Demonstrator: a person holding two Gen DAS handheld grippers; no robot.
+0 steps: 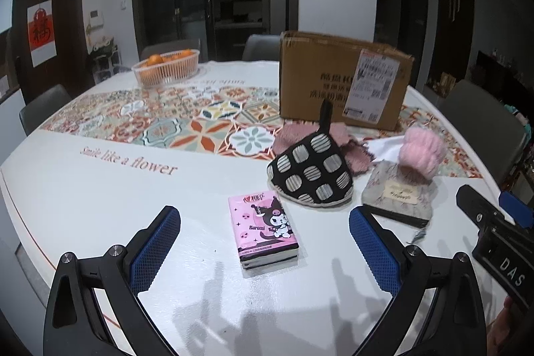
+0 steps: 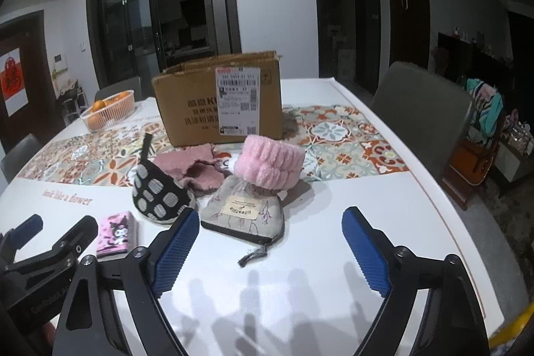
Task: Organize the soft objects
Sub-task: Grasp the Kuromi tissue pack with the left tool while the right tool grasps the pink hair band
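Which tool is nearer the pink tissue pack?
Left. The left tool frames the tissue pack between its open fingers; the right tool sits farther right, facing the grey pouch.

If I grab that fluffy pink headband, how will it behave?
The fluffy pink headband looks plush, so it would probably squash and flop. Likely light. It sits on the grey pouch, so it may slide or tumble off if nudged.
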